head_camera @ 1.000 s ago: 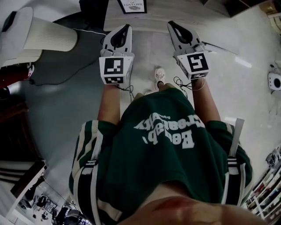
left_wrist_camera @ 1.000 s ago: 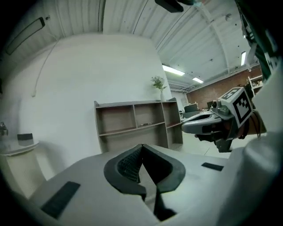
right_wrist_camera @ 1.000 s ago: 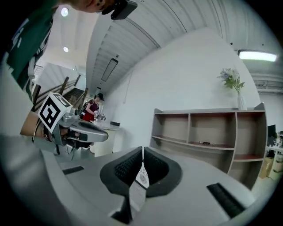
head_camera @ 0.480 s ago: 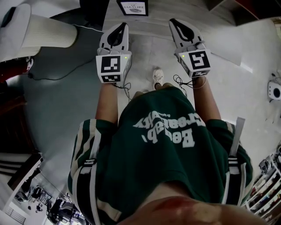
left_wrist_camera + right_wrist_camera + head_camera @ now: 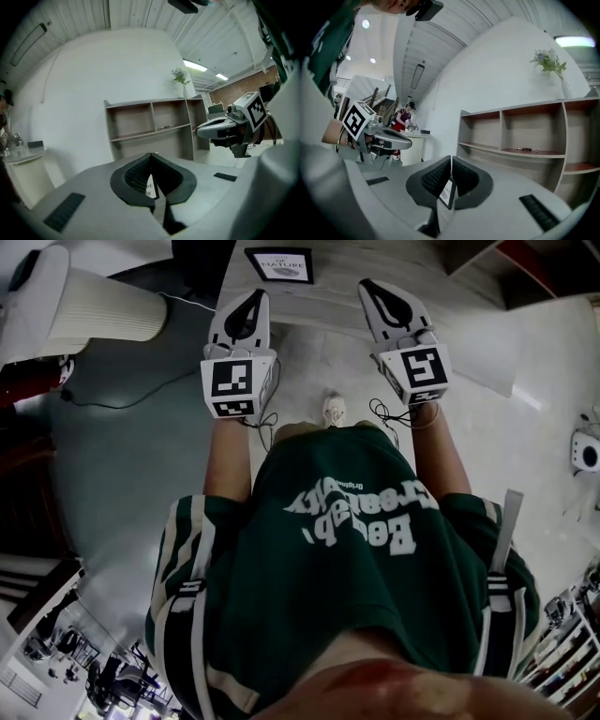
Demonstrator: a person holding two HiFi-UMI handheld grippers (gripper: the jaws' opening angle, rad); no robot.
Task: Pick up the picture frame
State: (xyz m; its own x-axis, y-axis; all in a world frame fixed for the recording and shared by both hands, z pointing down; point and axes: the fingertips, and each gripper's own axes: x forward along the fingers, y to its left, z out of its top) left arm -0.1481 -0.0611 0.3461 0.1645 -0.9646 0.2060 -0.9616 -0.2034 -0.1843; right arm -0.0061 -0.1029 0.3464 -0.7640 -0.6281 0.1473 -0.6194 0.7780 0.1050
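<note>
Sitting at 12 o'clock on the tabletop point(image 5: 403, 261), the picture frame point(image 5: 279, 264) is apart from the left tongs point(image 5: 254, 296) and right tongs point(image 5: 367, 287), both squeezed shut and holding nothing.

picture frame point(image 5: 279, 264) on table point(image 5: 337, 298): small print unreadable; table's far edge cut off at top. left gripper point(image 5: 151, 155) w/ closed jaws hides all but a sliver of frame; right gripper point(image 5: 451, 159) same. tiny dark item point(image 5: 526, 150) on shelf point(image 5: 487, 148): can't tell.
</note>
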